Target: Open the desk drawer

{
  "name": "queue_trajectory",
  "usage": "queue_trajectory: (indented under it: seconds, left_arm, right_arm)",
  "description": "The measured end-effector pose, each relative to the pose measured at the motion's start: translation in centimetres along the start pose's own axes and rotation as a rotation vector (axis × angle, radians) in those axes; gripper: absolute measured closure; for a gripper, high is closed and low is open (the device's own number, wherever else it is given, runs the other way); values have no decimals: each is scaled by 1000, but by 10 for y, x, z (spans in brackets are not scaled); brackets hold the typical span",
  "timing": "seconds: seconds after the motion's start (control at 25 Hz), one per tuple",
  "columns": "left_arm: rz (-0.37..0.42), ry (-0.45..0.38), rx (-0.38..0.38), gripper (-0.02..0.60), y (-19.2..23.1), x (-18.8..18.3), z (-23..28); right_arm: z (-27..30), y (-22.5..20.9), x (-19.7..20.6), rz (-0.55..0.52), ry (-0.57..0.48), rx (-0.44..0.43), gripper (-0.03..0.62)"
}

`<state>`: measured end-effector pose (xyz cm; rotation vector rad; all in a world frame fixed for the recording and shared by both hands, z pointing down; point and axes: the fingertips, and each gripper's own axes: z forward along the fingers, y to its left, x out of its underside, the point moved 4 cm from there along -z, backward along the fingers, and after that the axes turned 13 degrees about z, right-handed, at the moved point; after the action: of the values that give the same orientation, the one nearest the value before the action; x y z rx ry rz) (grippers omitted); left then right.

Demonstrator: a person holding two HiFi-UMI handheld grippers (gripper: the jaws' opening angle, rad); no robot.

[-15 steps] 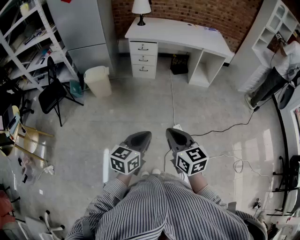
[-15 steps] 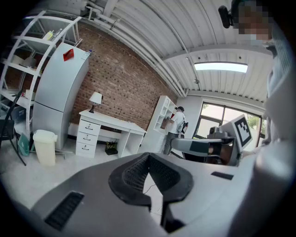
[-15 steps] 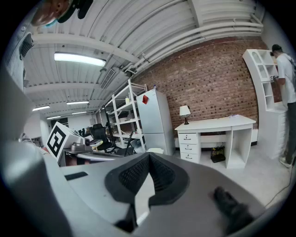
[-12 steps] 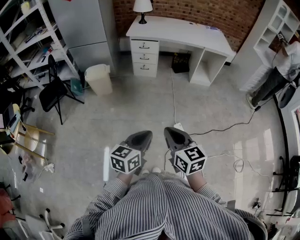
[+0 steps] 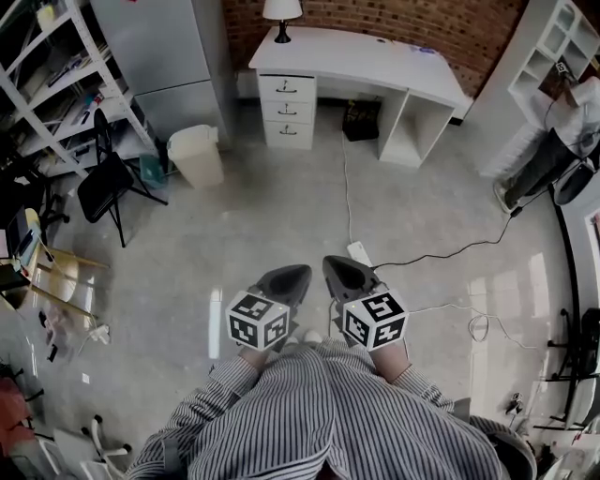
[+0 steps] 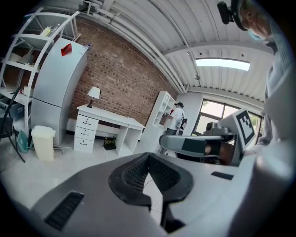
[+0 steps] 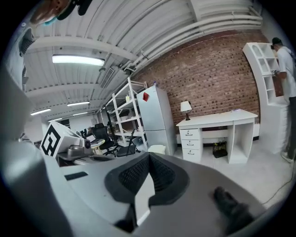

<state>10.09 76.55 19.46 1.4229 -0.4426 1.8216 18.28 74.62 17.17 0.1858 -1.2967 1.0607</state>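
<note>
White desk (image 5: pixel 375 58) with three closed drawers (image 5: pixel 286 111) and a lamp (image 5: pixel 281 13) stands far; left gripper (image 5: pixel 294 276) and right gripper (image 5: pixel 334 269) hang near, side by side, well apart from it.

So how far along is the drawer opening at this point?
Nothing done yet: all three desk drawers sit closed. In hand: nothing; the left gripper and right gripper are both shut and empty, held over the floor well short of the white desk. Left: walk up, grip a drawer handle, pull it out.
</note>
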Motion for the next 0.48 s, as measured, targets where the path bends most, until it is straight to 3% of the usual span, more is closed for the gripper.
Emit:
queue_trajectory:
  seconds: [0.16,0.32,0.48]
  left_arm:
    - [8,-2,31,571,10,-11,9]
    - [14,-53,-55,571,19,-26,18]
    - [-33,-85,-111,571,17,-28,27]
  right_arm:
    - [8,-8,-19,-17,-17,2,579]
    - [8,-15,-32,-22,-54,-5,579]
    - [0,-29,-37,-17,-97,0,579]
